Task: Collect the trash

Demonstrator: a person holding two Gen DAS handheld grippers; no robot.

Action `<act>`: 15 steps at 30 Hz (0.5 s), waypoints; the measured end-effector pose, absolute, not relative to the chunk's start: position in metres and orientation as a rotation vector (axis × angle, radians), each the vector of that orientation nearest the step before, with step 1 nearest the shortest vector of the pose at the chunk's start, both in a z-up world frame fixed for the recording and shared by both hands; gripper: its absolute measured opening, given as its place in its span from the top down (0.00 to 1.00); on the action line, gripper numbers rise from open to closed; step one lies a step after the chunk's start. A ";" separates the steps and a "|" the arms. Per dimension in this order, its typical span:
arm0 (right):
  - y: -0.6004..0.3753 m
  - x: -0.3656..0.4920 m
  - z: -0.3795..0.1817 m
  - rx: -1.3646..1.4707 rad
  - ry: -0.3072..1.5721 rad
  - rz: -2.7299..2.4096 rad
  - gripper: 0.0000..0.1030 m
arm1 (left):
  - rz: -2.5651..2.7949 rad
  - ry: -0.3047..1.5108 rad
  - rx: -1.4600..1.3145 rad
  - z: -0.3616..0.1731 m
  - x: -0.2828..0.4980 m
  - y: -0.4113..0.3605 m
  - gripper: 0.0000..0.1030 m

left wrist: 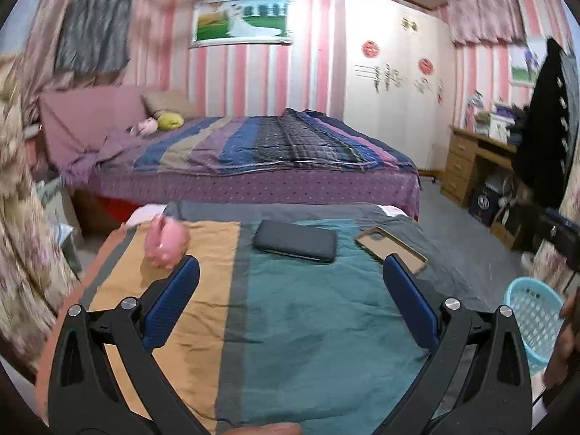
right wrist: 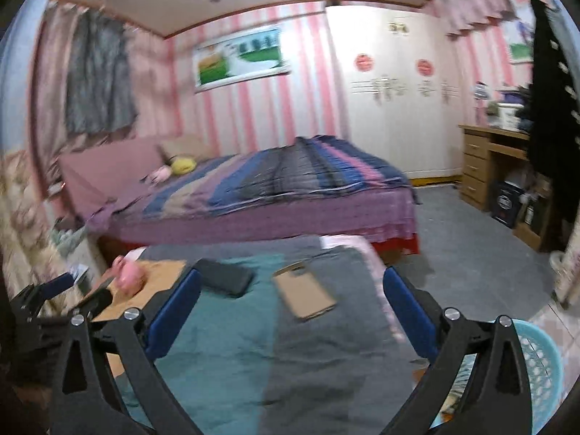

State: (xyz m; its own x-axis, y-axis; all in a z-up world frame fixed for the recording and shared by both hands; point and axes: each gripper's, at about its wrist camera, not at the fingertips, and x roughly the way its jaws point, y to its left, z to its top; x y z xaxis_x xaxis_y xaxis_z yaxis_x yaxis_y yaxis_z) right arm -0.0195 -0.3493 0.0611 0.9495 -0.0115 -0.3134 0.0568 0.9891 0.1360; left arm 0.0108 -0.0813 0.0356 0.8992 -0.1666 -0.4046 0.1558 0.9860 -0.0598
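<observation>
My left gripper (left wrist: pixel 290 272) is open over a low table draped in an orange, teal and grey cloth (left wrist: pixel 308 326), with nothing between its blue pads. Ahead of it lie a pink pig figure (left wrist: pixel 166 241), a flat black case (left wrist: pixel 294 241) and a brown phone case (left wrist: pixel 391 250). A light blue mesh basket (left wrist: pixel 533 322) stands off the table's right side. My right gripper (right wrist: pixel 291 275) is also open and holds nothing, above the same cloth (right wrist: pixel 326 362). The brown phone case (right wrist: pixel 302 291) lies just beyond it. The basket (right wrist: pixel 540 369) sits at its lower right.
A large bed (left wrist: pixel 272 159) with a striped cover runs behind the table. A white wardrobe (left wrist: pixel 391 101) and a wooden desk (left wrist: pixel 467 159) stand at the right over grey floor (right wrist: pixel 471 253). Patterned fabric (left wrist: pixel 21 253) hangs at the left. The left gripper's body (right wrist: pixel 54 290) shows at the left edge.
</observation>
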 end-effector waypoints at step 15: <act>-0.260 0.028 0.025 0.125 0.423 0.019 0.05 | -0.058 0.404 -0.070 0.016 0.016 -0.046 0.05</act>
State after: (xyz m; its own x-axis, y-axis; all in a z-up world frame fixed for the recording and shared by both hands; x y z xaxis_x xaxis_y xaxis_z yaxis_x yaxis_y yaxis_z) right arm 0.0279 -0.2599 0.0249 0.9116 0.0448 -0.4086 0.0071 0.9922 0.1246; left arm 0.0165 -0.0465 0.0162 0.9180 -0.0700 -0.3903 0.0419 0.9959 -0.0799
